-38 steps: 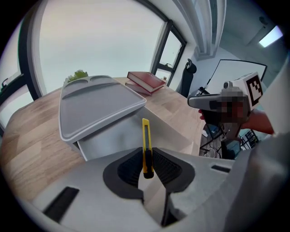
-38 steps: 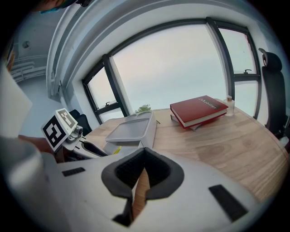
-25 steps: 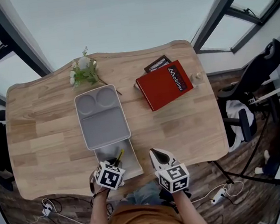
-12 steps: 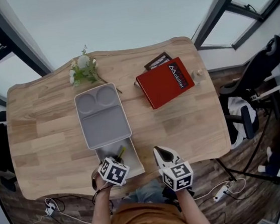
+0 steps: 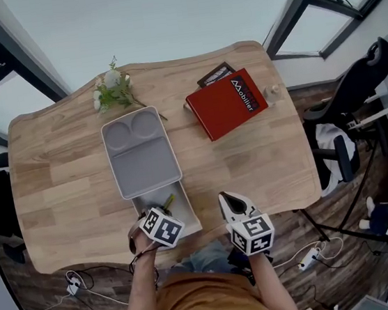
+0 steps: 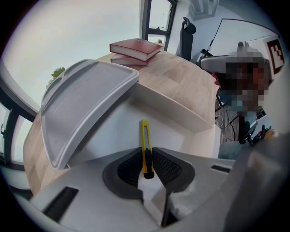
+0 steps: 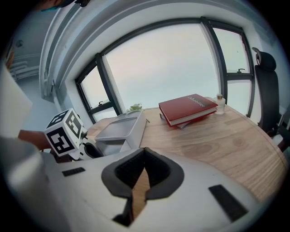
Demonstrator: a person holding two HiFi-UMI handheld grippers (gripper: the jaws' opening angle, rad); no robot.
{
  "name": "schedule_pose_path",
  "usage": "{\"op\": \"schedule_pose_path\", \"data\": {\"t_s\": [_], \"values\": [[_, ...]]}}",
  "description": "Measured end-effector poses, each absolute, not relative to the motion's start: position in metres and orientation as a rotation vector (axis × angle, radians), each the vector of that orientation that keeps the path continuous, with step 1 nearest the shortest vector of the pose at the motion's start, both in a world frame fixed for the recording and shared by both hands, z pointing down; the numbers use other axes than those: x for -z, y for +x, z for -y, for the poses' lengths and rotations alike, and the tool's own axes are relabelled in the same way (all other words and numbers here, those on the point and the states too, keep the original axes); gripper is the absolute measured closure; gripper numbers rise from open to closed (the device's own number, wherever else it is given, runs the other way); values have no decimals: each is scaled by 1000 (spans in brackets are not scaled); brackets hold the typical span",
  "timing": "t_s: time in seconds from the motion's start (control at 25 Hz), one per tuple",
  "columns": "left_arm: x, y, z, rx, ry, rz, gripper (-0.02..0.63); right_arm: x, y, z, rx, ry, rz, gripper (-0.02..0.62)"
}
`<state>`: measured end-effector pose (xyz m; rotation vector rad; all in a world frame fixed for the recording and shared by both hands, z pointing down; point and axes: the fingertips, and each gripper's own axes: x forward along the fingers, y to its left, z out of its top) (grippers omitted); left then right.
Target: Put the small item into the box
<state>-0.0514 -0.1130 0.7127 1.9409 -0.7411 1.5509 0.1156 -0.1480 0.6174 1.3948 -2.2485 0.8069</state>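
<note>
A yellow utility knife (image 6: 144,146) is clamped between the jaws of my left gripper (image 6: 146,166), its tip pointing into the open white box (image 6: 181,118). In the head view the left gripper (image 5: 161,220) hovers over the box (image 5: 185,218) near the table's front edge, the knife (image 5: 167,203) sticking out ahead. The grey lid (image 5: 140,152) leans against the box's far side. My right gripper (image 5: 234,203) is shut and empty, to the right of the box; in its own view the right gripper (image 7: 144,166) has its jaws meeting at the tips.
A red book (image 5: 227,103) lies on a darker one at the table's back right, with a small bottle (image 5: 270,90) beside it. A sprig of flowers (image 5: 112,89) sits at the back left. An office chair (image 5: 355,99) stands right of the wooden table (image 5: 63,174).
Both grippers have drifted slightly toward the table's front edge and to the right; the left one still holds the knife over the box.
</note>
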Motion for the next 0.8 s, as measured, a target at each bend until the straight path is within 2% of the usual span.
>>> {"op": "schedule_pose_path", "data": {"t_s": [0.44,0.8], "values": [[-715,-51,113,-1591,1959,714,535,-610,126,149,-767,1418,2233,591],[-710,-51,113,-1488,1969,726,532,-593,123,152,-715,1410,2254,591]]}}
